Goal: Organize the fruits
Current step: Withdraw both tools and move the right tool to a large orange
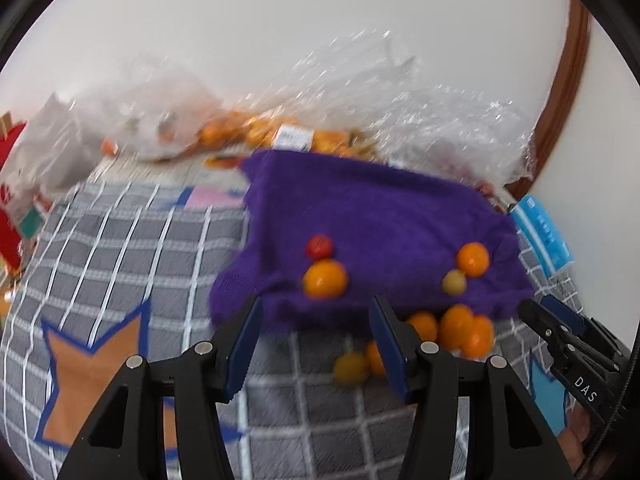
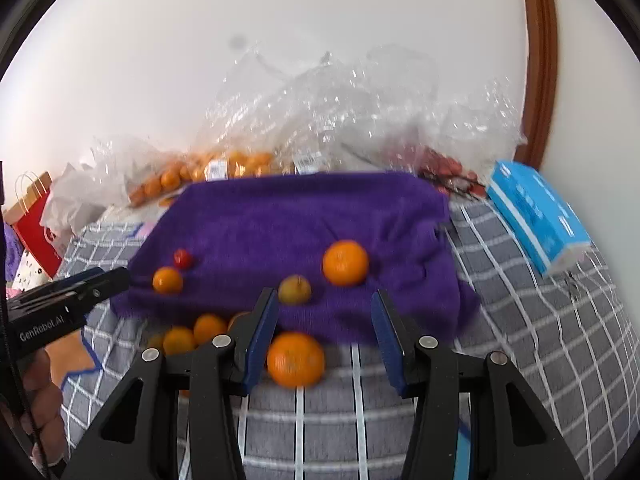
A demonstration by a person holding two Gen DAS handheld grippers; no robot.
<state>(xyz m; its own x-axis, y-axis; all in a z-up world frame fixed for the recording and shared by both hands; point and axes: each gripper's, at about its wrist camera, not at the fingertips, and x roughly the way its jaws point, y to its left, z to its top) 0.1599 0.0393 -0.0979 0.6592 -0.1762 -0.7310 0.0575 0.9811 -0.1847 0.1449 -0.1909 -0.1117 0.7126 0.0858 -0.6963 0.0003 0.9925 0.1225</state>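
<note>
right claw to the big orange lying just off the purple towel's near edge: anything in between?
Nothing visible. The large round orange lies on the grey checked cloth just ahead of the right claw, near its left finger, apart from the purple towel. The claw is open and empty, no fruit or wrapping between.

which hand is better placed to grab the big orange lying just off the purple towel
Right, probably. The big orange lies directly ahead of the right tool, between its open fingers and beside the left one, just off the purple towel. The left tool faces the towel's near edge, with fruit off to its right.
</note>
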